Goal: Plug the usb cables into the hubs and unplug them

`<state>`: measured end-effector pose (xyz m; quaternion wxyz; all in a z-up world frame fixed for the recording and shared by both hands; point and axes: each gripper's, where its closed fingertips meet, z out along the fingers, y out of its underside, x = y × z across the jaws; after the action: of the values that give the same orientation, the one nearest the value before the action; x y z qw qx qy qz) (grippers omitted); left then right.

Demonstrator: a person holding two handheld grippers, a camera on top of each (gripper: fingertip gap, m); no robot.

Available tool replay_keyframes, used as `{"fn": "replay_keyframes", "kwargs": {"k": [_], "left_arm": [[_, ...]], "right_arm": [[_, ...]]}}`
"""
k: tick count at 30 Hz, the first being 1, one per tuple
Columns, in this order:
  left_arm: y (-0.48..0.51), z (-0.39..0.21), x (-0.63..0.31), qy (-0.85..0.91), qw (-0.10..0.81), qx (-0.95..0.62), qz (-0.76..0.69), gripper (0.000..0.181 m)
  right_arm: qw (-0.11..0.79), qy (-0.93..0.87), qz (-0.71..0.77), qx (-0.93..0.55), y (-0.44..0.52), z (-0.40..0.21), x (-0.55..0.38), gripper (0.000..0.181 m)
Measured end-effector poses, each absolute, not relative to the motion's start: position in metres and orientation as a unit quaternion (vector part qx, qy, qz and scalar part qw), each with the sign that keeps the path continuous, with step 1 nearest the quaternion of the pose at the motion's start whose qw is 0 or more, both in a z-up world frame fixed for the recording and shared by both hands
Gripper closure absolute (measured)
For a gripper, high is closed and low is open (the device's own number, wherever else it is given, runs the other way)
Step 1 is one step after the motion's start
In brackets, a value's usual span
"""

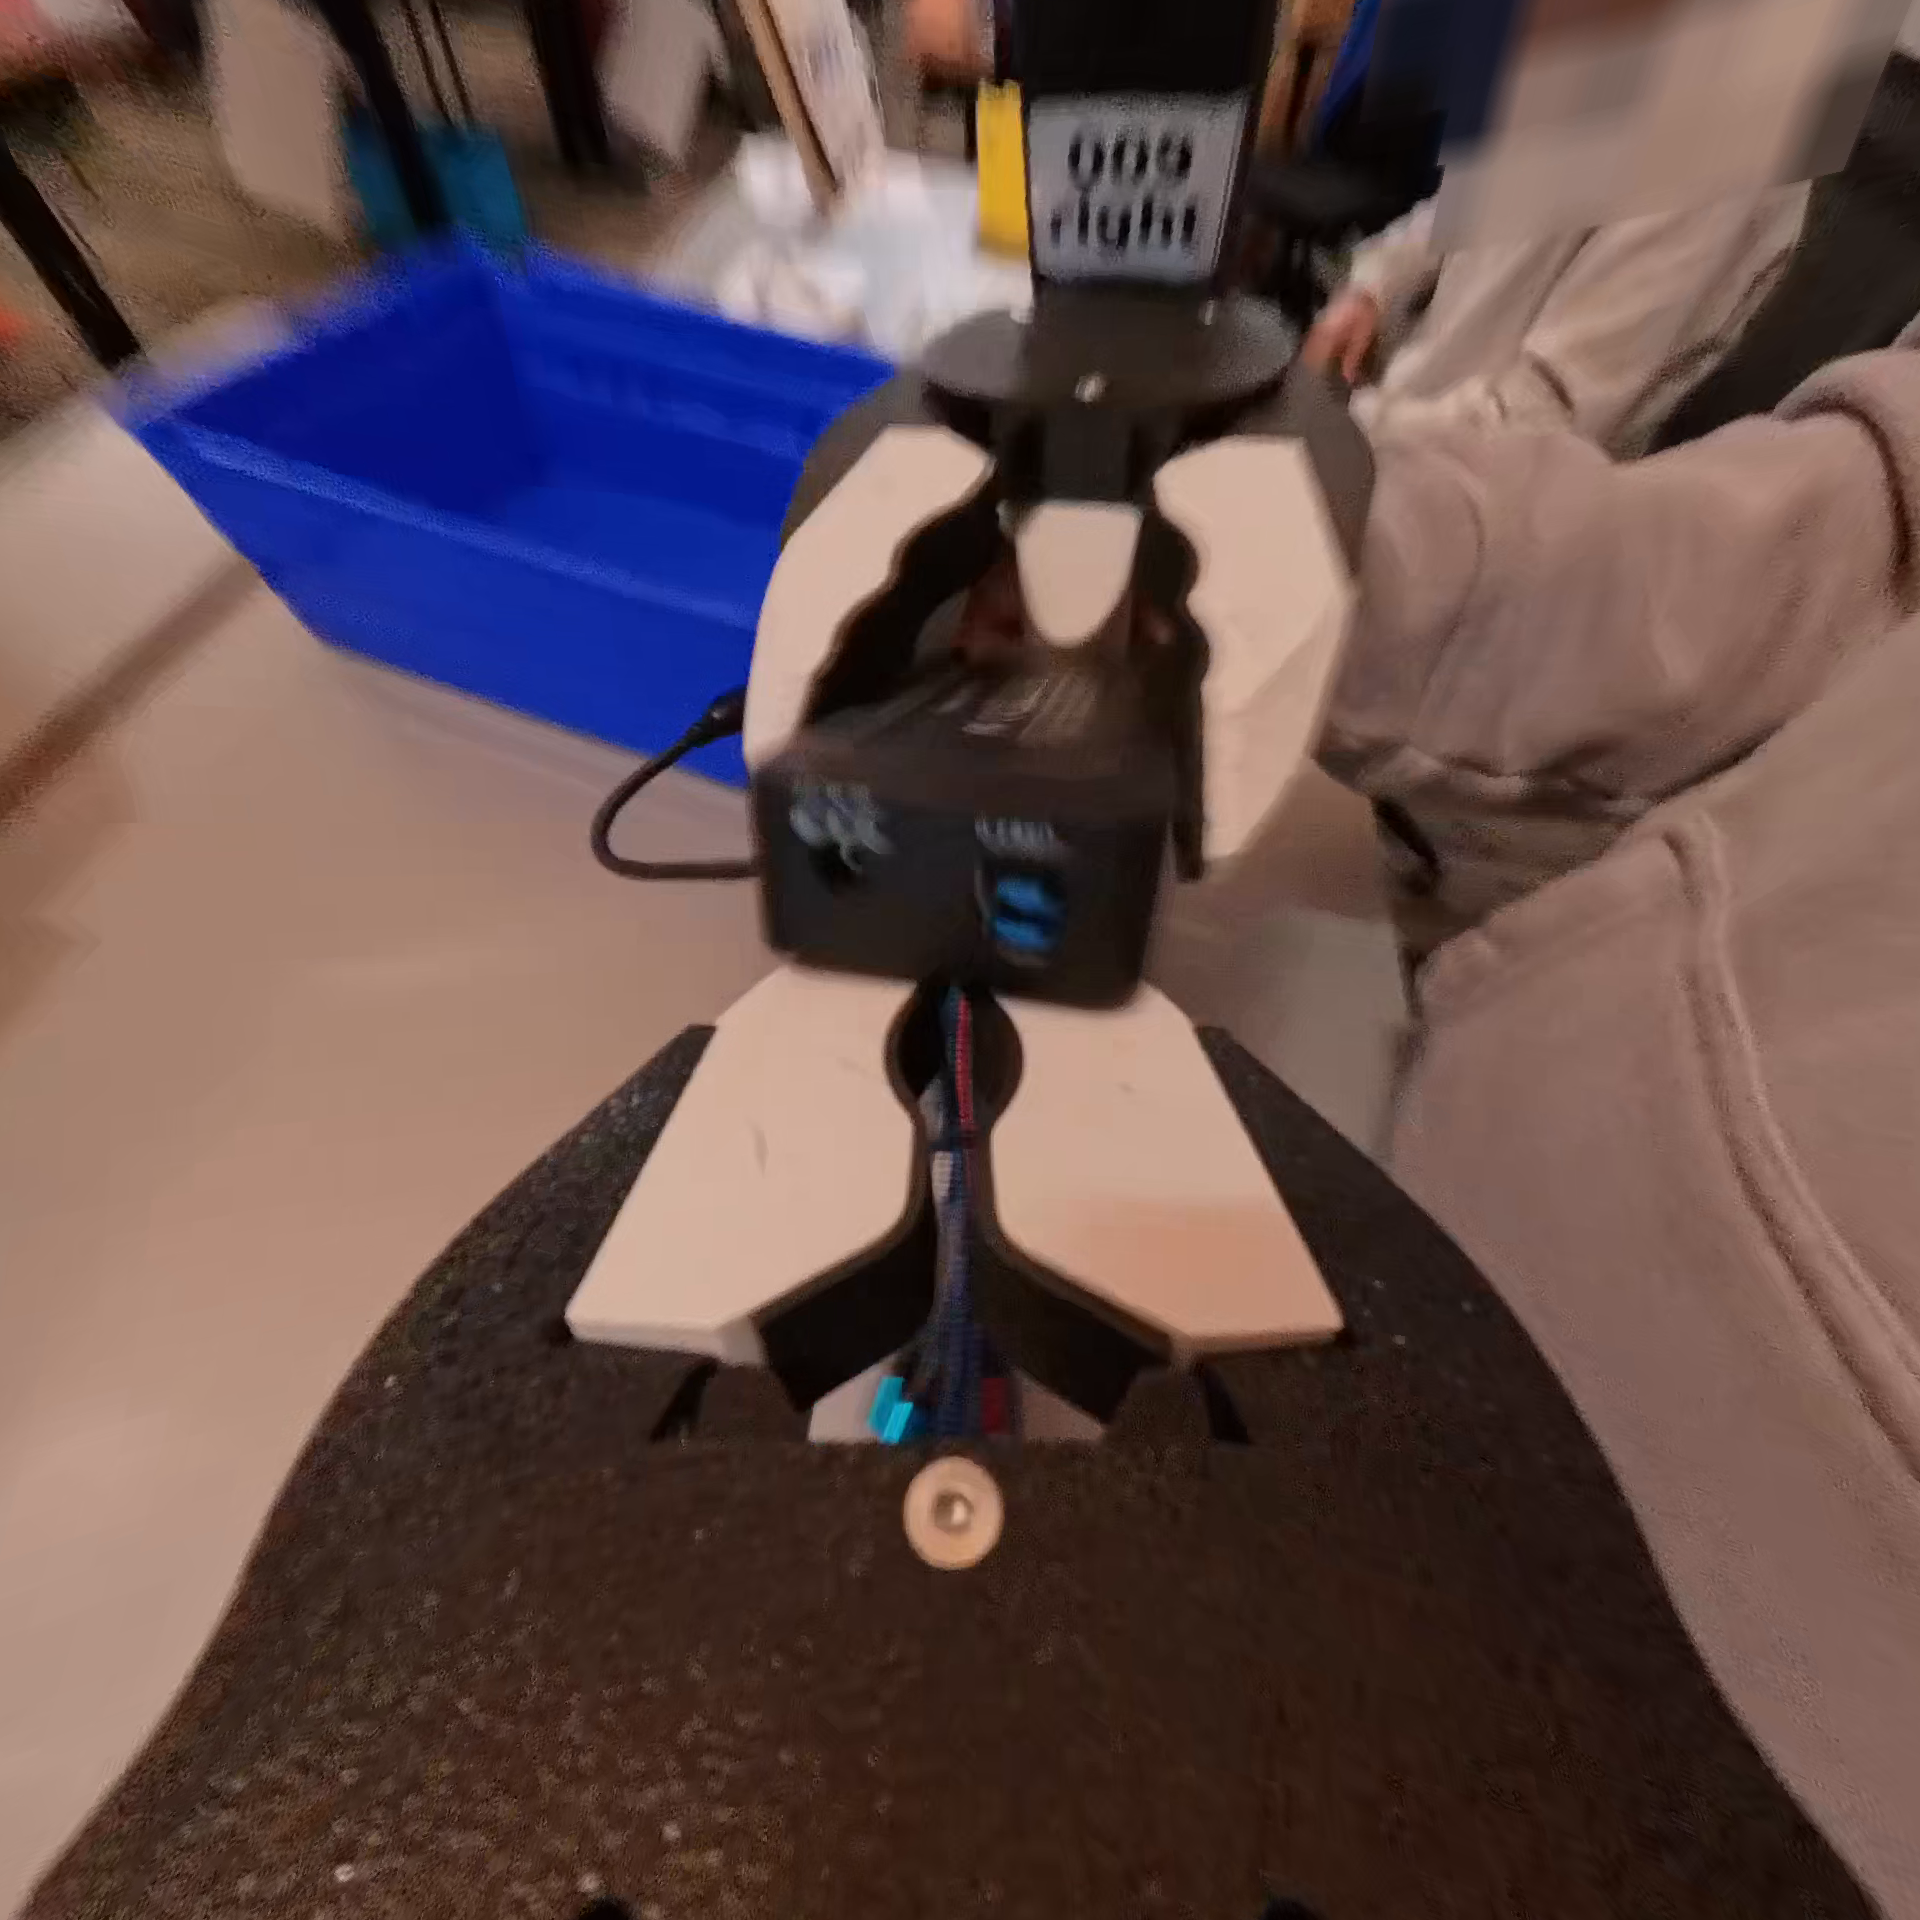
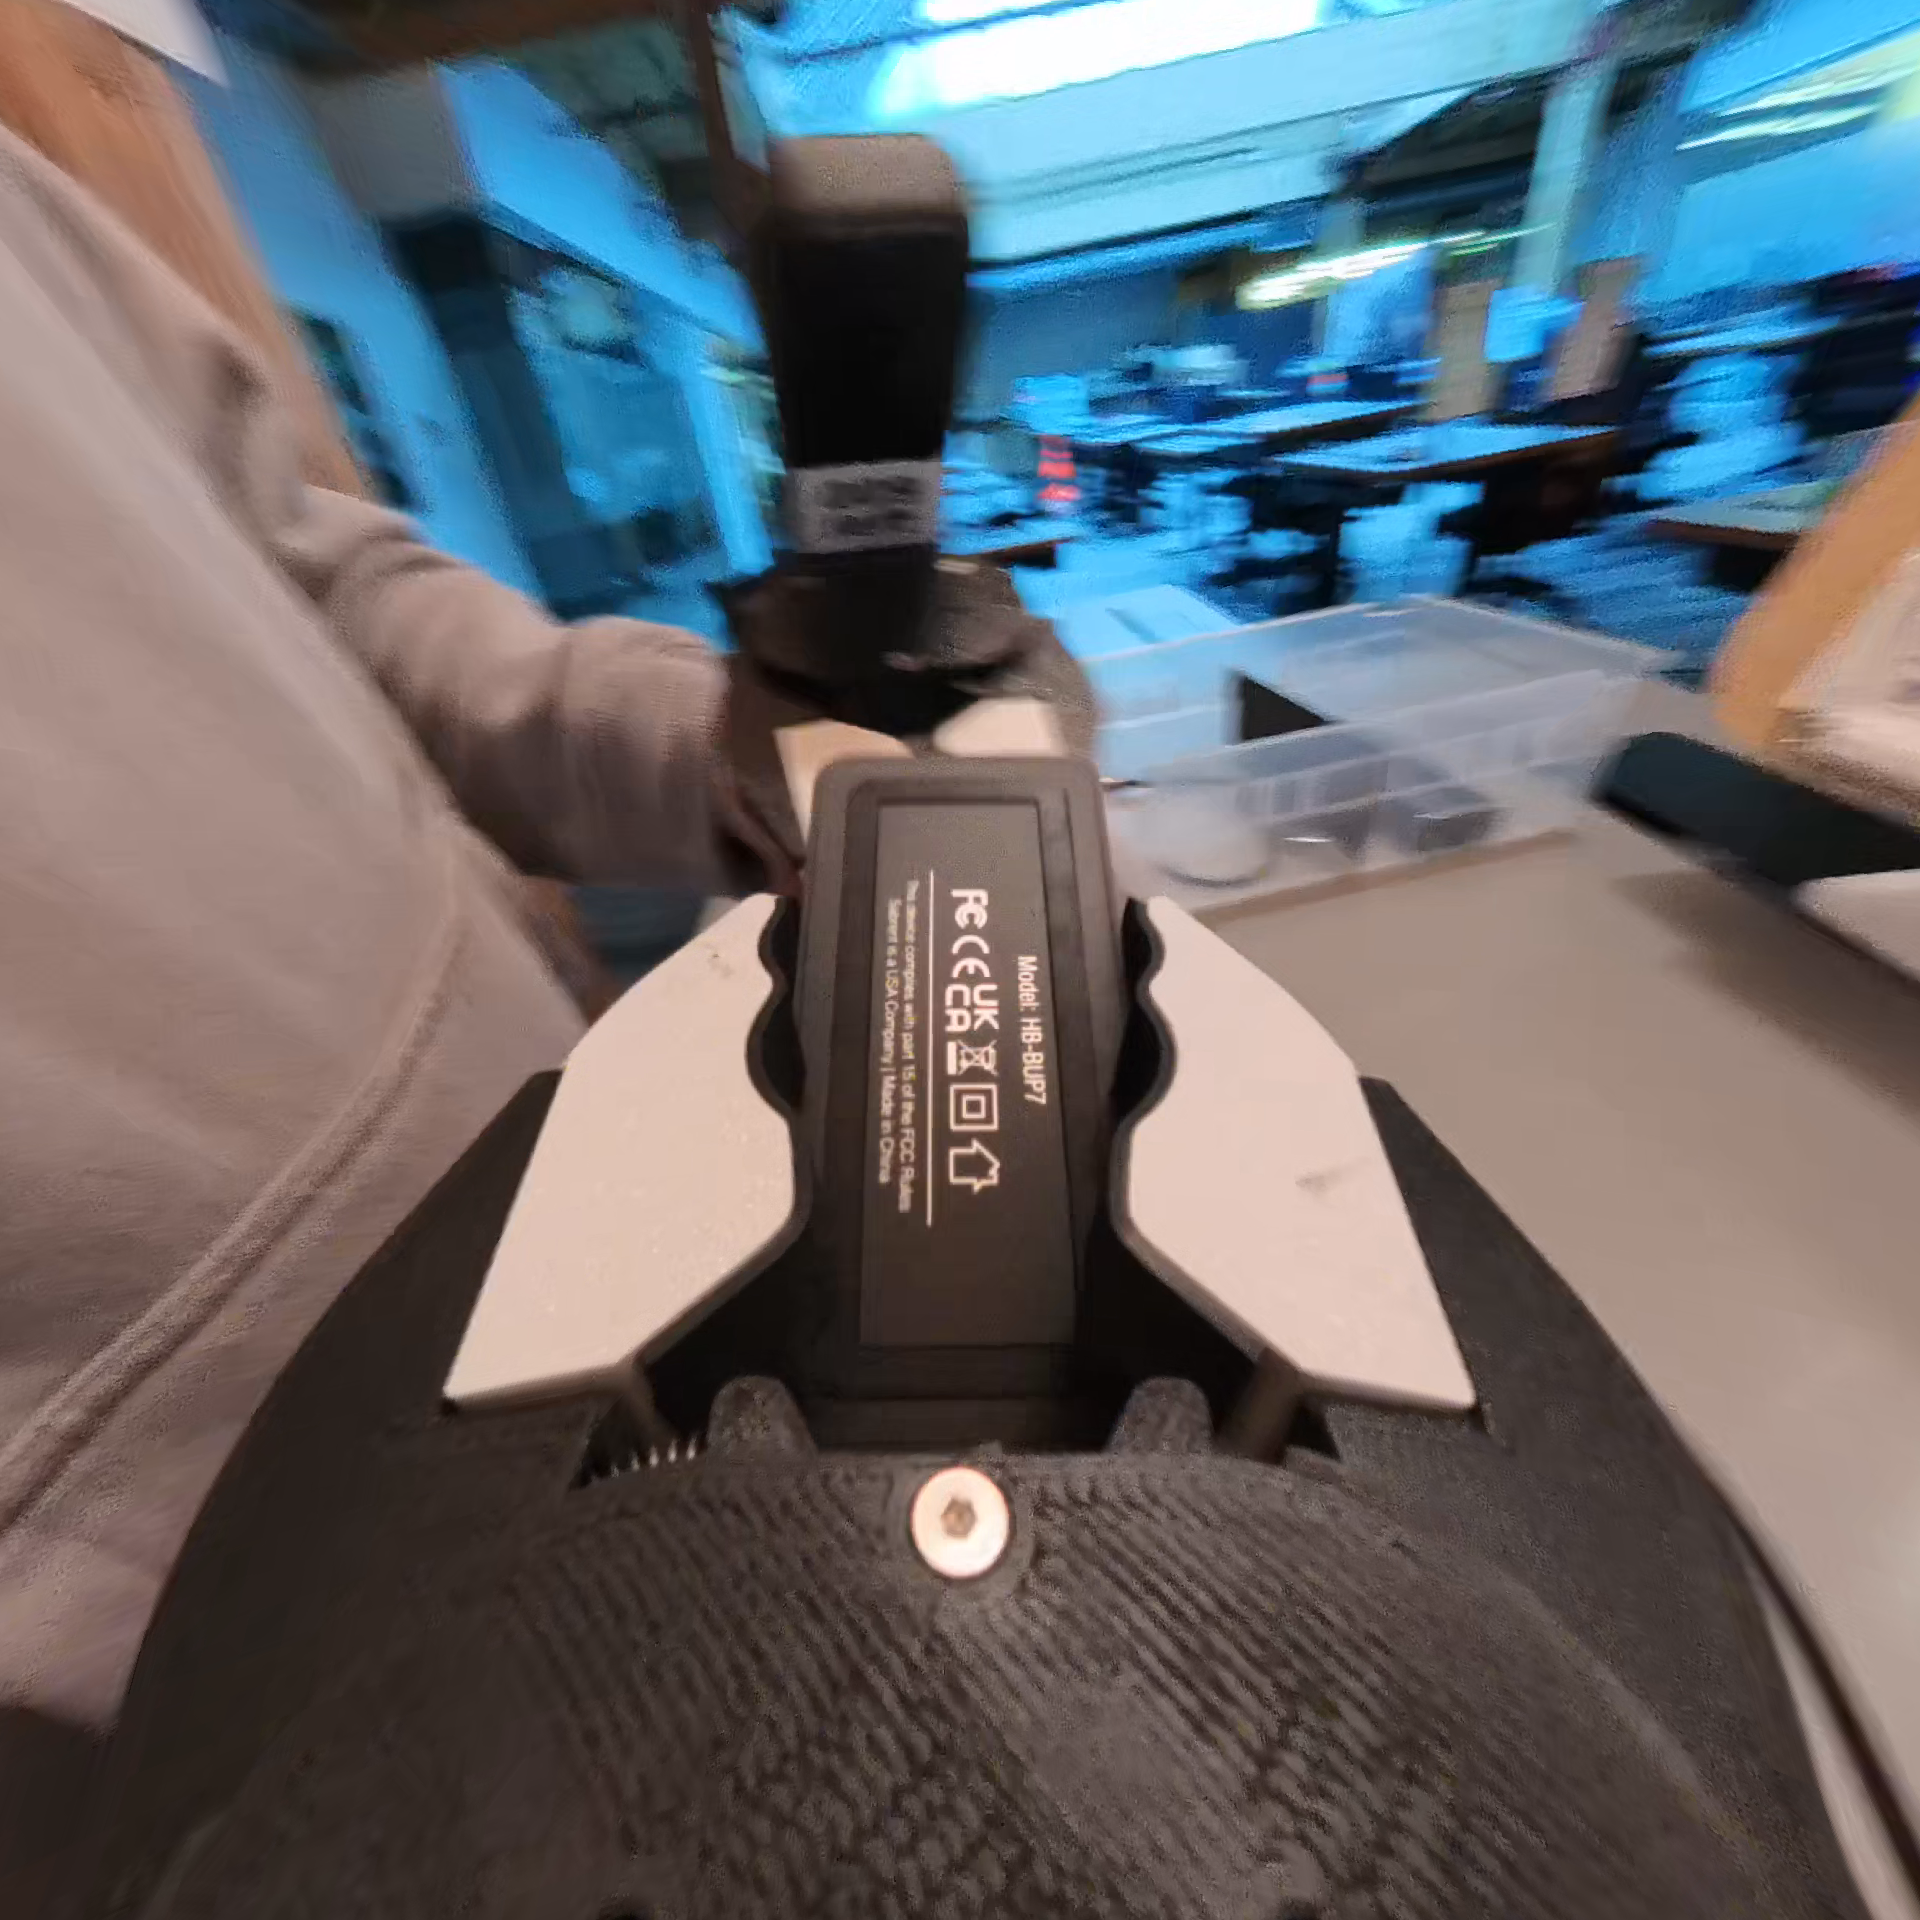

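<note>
My left gripper is shut on a blue and red braided USB cable that runs between its white fingers. The cable's plug end meets the lower edge of a black USB hub straight ahead; the plug is hidden, so I cannot tell if it is inserted. The hub's end face shows blue ports. My right gripper faces me and is shut on the hub. In the right wrist view, the right gripper clamps the hub by its sides, labelled underside up. The left gripper is just beyond the hub's far end.
The hub's own black cable loops to the left over the beige table. A blue bin stands at the back left. A person's beige sleeve fills the right. Clear plastic containers stand on the grey table.
</note>
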<state>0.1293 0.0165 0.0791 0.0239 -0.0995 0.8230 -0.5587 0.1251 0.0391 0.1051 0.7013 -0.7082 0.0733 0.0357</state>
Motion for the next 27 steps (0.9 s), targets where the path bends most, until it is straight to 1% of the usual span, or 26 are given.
{"fn": "replay_keyframes", "kwargs": {"k": [1, 2, 3, 5, 6, 9, 13, 17, 21, 27], "left_arm": [[0.016, 0.090, 0.133, 0.807, 0.037, -0.110, -0.580, 0.181], [0.014, 0.098, 0.132, 0.800, 0.028, -0.114, -0.589, 0.181], [0.014, 0.099, 0.132, 0.802, 0.023, -0.114, -0.586, 0.181], [0.016, 0.094, 0.135, 0.812, 0.034, -0.111, -0.572, 0.181], [0.017, 0.091, 0.137, 0.812, 0.031, -0.118, -0.571, 0.176], [0.019, 0.080, 0.131, 0.815, -0.003, -0.126, -0.565, 0.141], [0.019, 0.092, 0.132, 0.792, 0.018, -0.125, -0.597, 0.120], [0.025, 0.100, 0.139, 0.793, 0.039, -0.130, -0.595, 0.118], [0.040, 0.102, 0.141, 0.788, 0.045, -0.142, -0.598, 0.118], [0.072, 0.092, 0.143, 0.763, 0.034, -0.205, -0.612, 0.122]], "right_arm": [[0.701, 0.078, 0.025, -0.708, 0.035, 0.109, 0.129, 0.121], [0.710, 0.080, 0.039, -0.698, 0.031, 0.115, 0.130, 0.122], [0.715, 0.084, 0.037, -0.693, 0.028, 0.119, 0.133, 0.122], [0.698, 0.078, 0.023, -0.712, 0.027, 0.113, 0.134, 0.122], [0.691, 0.078, 0.022, -0.719, 0.027, 0.111, 0.135, 0.121], [0.672, 0.082, 0.010, -0.736, 0.027, 0.104, 0.137, 0.122], [0.682, 0.098, 0.011, -0.724, 0.027, 0.108, 0.139, 0.121], [0.677, 0.091, -0.005, -0.730, 0.020, 0.124, 0.143, 0.122], [0.703, 0.082, -0.007, -0.707, -0.004, 0.169, 0.153, 0.122], [0.676, 0.131, -0.127, -0.714, -0.078, 0.244, 0.199, 0.122]]}}
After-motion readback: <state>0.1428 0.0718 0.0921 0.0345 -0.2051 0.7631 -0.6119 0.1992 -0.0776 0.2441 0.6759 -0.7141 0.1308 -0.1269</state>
